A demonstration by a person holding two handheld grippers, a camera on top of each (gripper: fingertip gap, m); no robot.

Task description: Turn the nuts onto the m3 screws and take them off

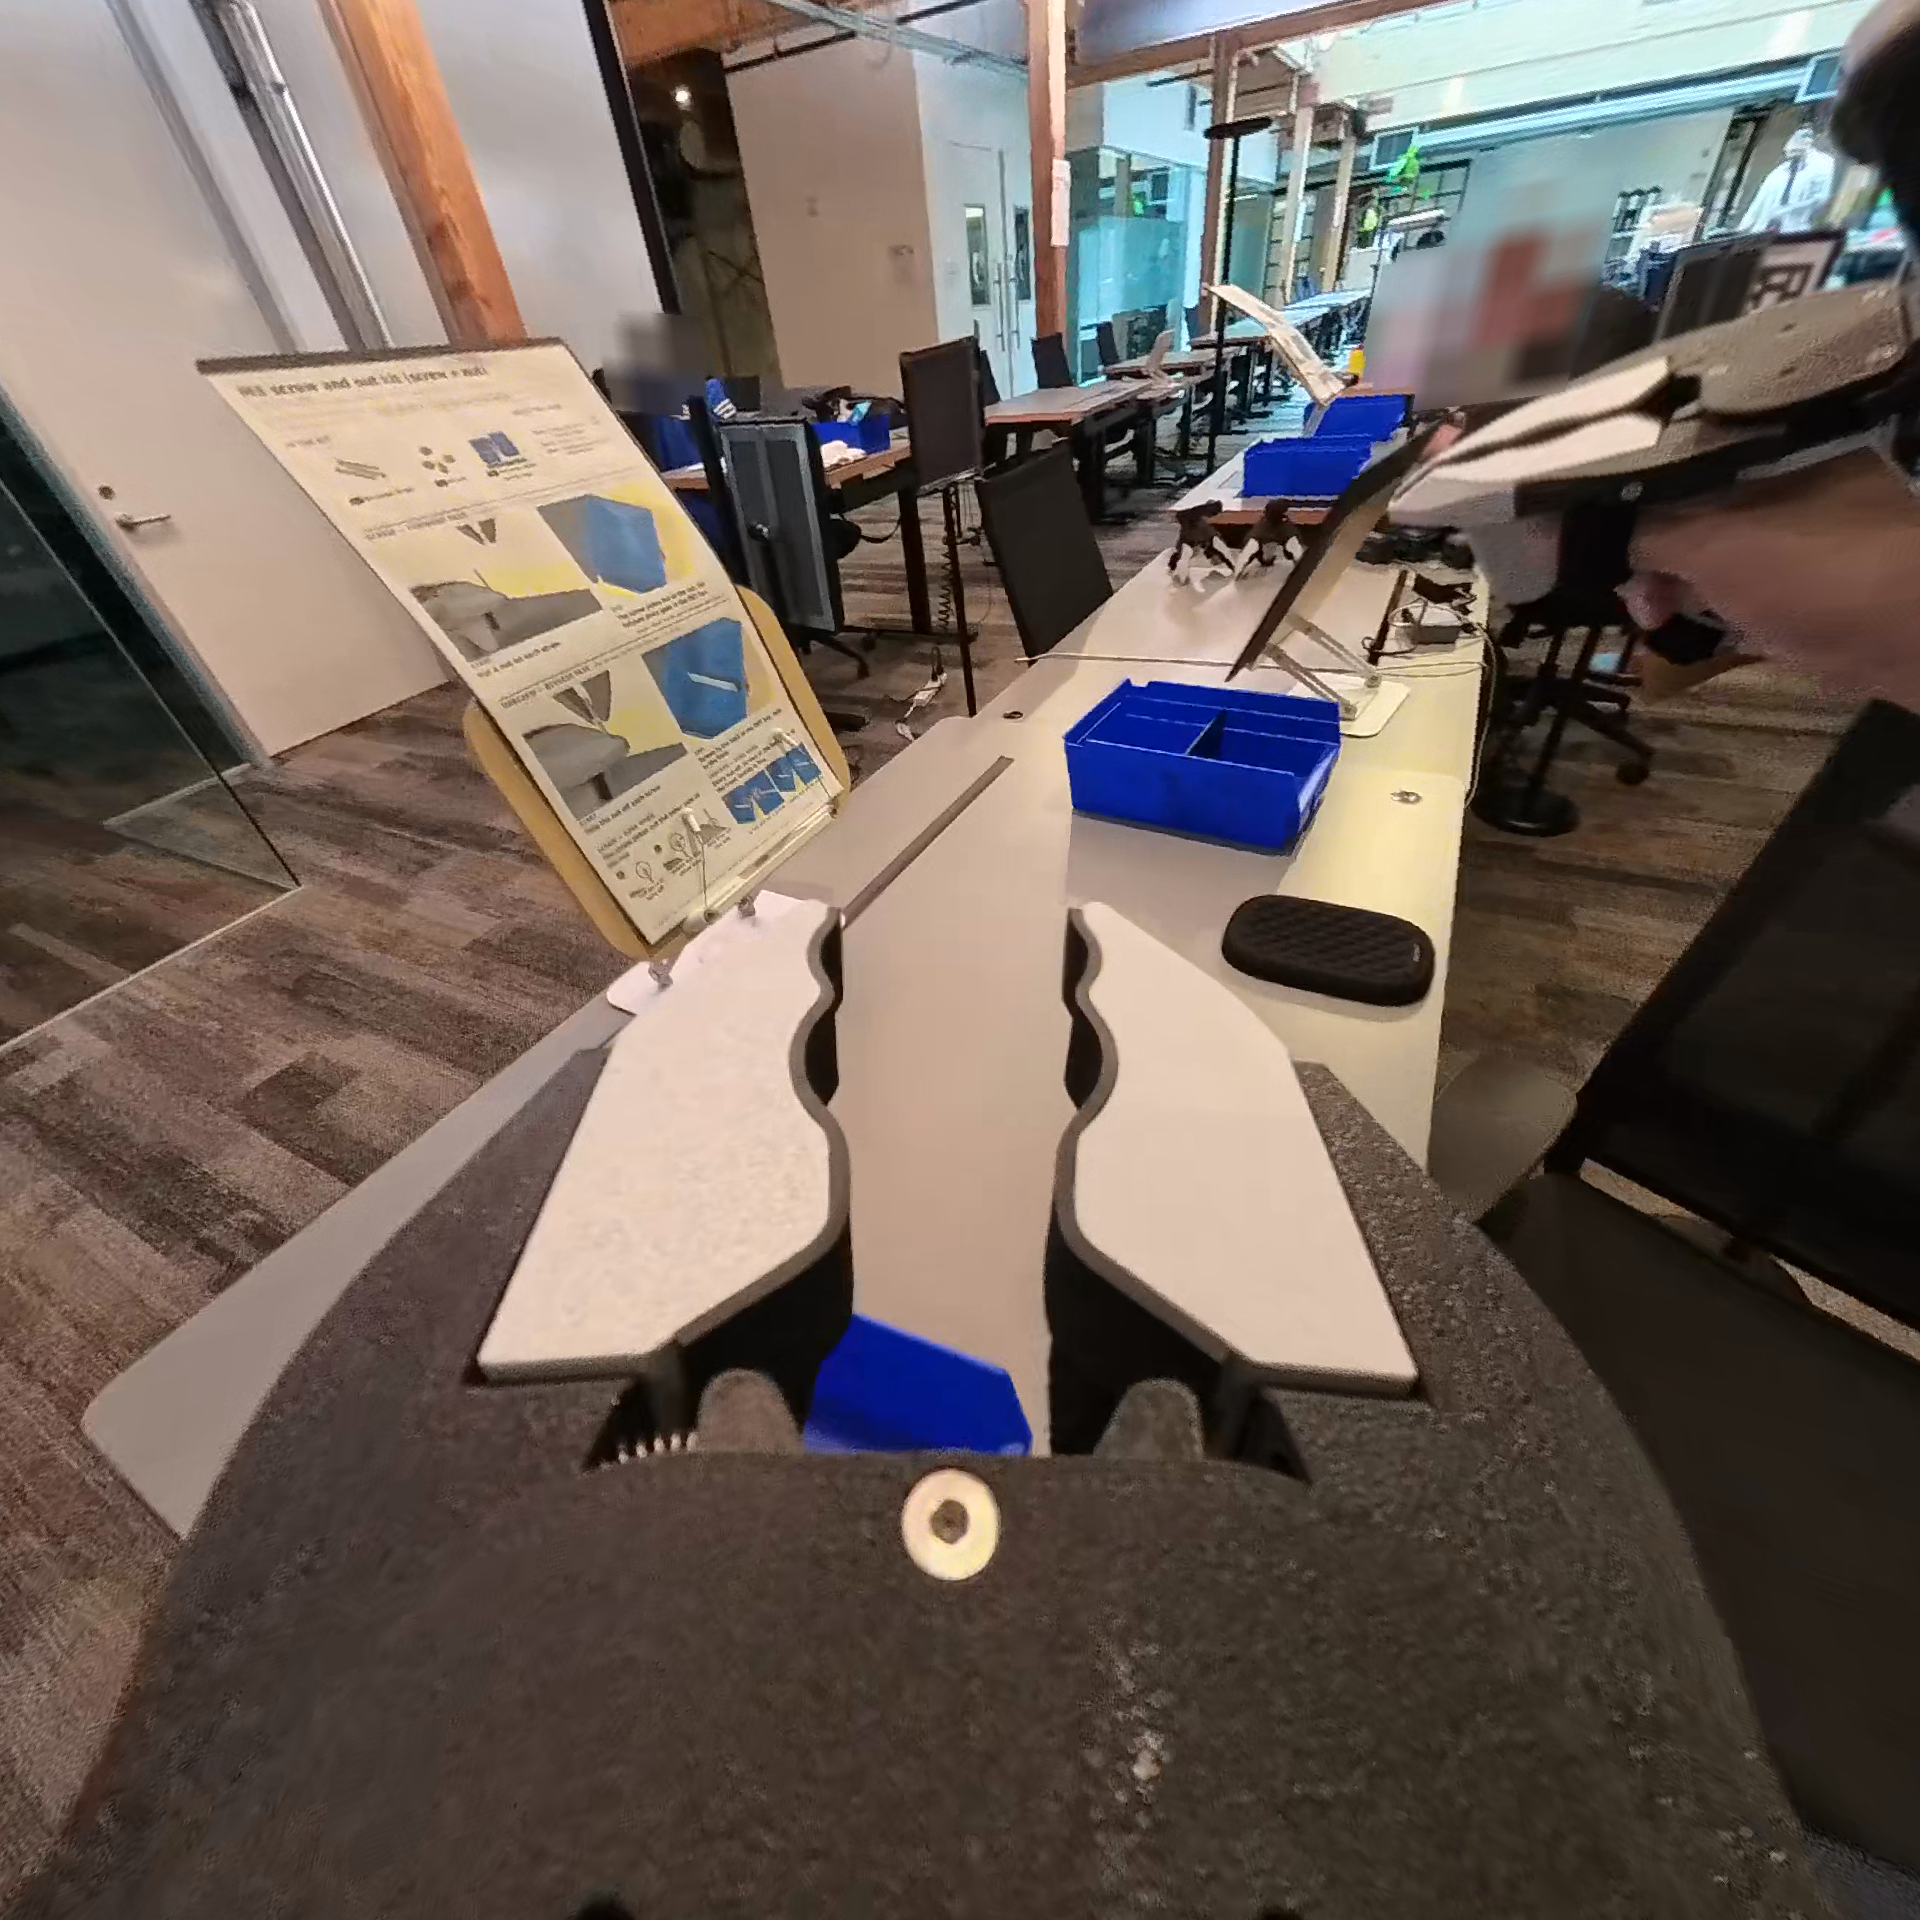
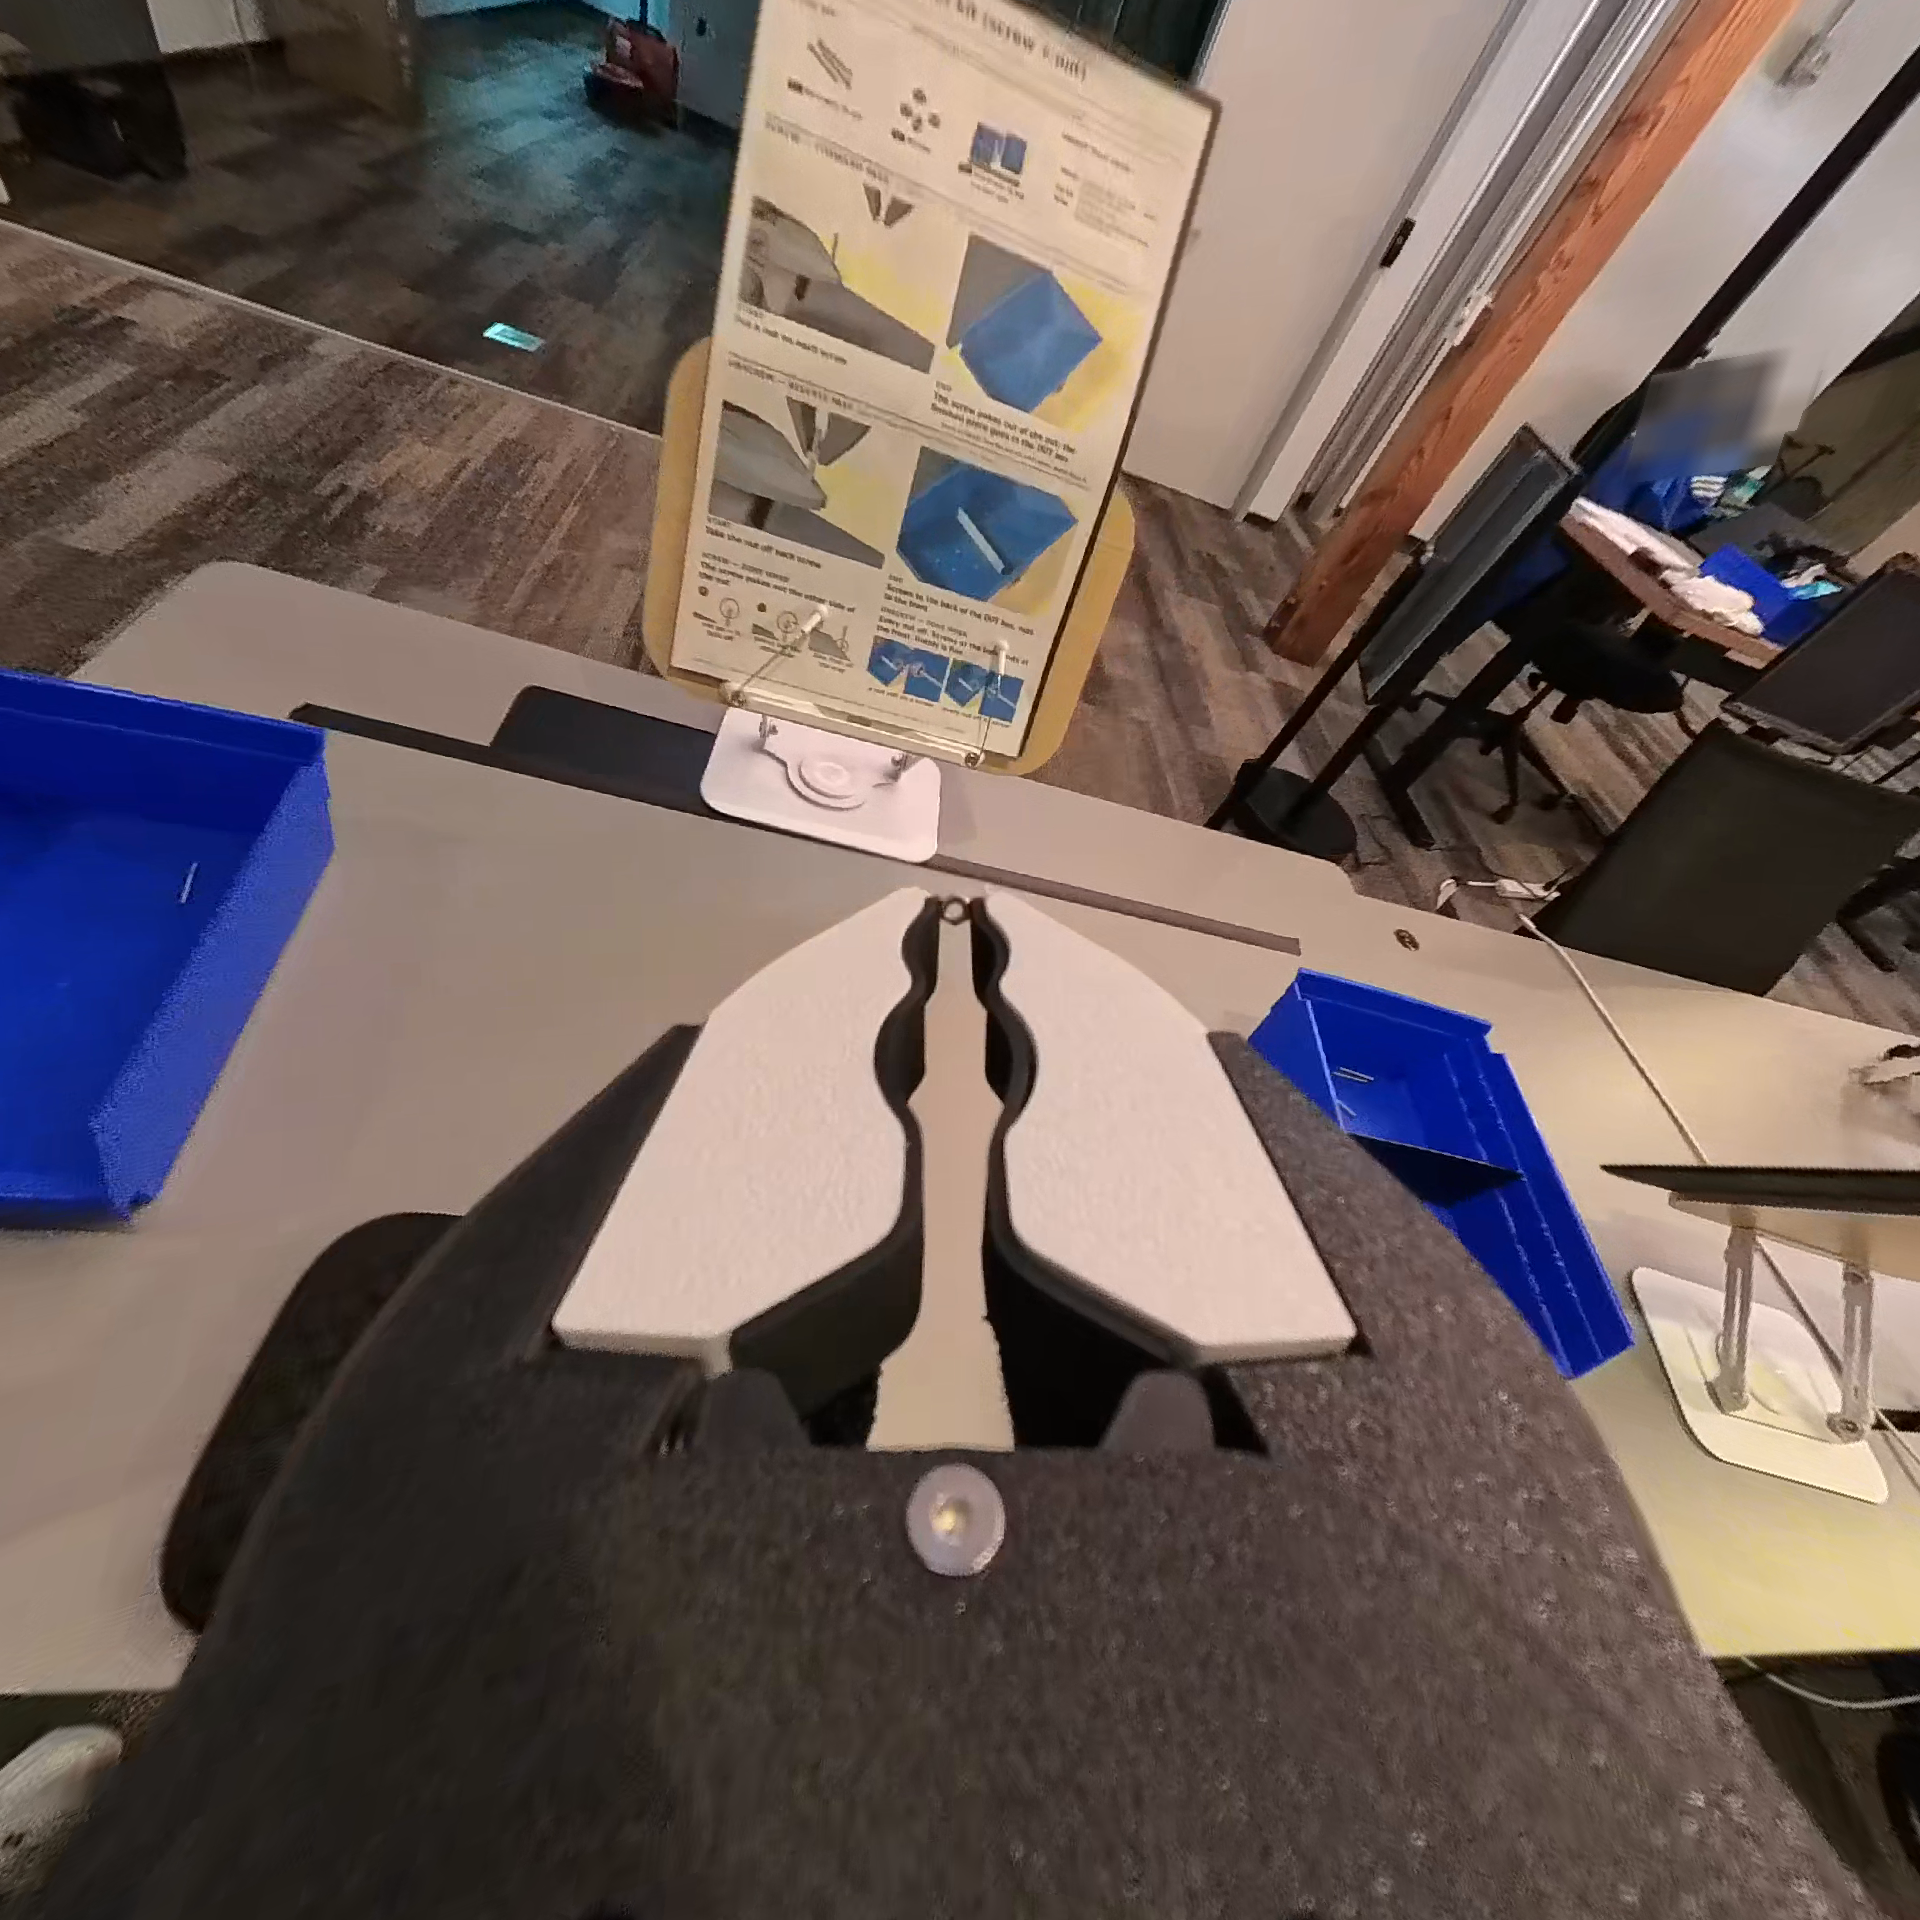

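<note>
Left gripper: the left gripper (image 1: 954, 925) hangs over the grey table (image 1: 956, 1091), jaws wide apart with only bare tabletop between them.
Ahead of the left gripper: a blue divided bin (image 1: 1205, 764) stands beyond its right fingertip, a black padded rest (image 1: 1328, 949) just right of that tip, and a printed instruction sheet (image 1: 540, 623) on a tan stand to its left.
Under the left gripper: a corner of another blue bin (image 1: 914, 1387) shows between the finger roots.
Right gripper: the right gripper (image 2: 953, 912) is nearly closed, its fingertips pinching a small metal nut (image 2: 953, 911) above the table.
Around the right gripper: a large blue bin (image 2: 156, 935) lies to its left, the divided bin to its right, and the sheet straight ahead.
</note>
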